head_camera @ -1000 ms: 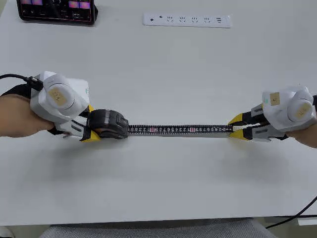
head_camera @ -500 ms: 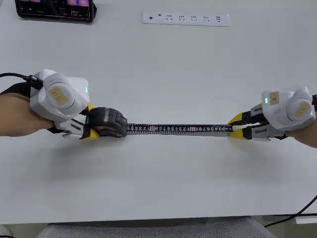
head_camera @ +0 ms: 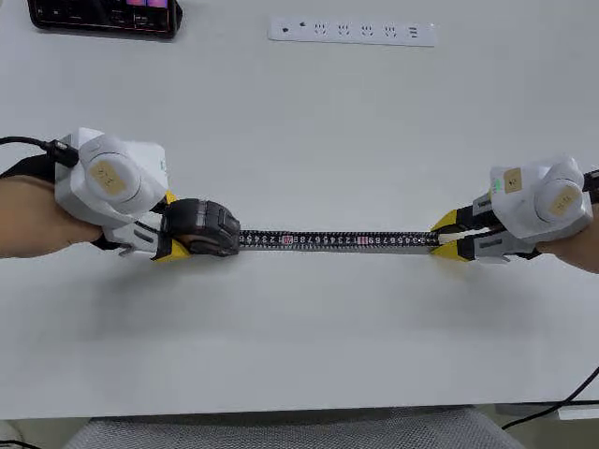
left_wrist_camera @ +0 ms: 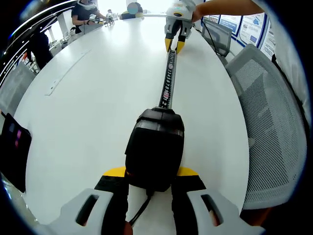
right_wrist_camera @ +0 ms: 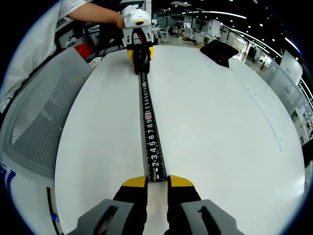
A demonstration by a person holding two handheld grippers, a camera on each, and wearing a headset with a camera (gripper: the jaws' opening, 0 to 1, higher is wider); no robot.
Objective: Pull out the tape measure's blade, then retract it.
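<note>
In the head view the left hand-held gripper (head_camera: 171,229) is clamping the tape measure's case (head_camera: 199,227) at nine o'clock on the bench (head_camera: 299,122), and the right hand-held gripper (head_camera: 449,236) is pinching the blade (head_camera: 337,240) by its tip at three o'clock. In the left gripper view the blade is running straight to twelve o'clock. The right gripper view is showing the same line, so easing the tip back slowly along it seems wisest.

A black numbered tape blade (head_camera: 337,240), stretched low from the black tape measure case (head_camera: 201,229) in the left gripper (head_camera: 171,240) to the right gripper (head_camera: 449,239), bars crossing at surface level. The white tabletop (head_camera: 309,140) lies bare on both sides; a white power strip (head_camera: 352,32) and a dark screened device (head_camera: 105,16) sit along the far edge.
</note>
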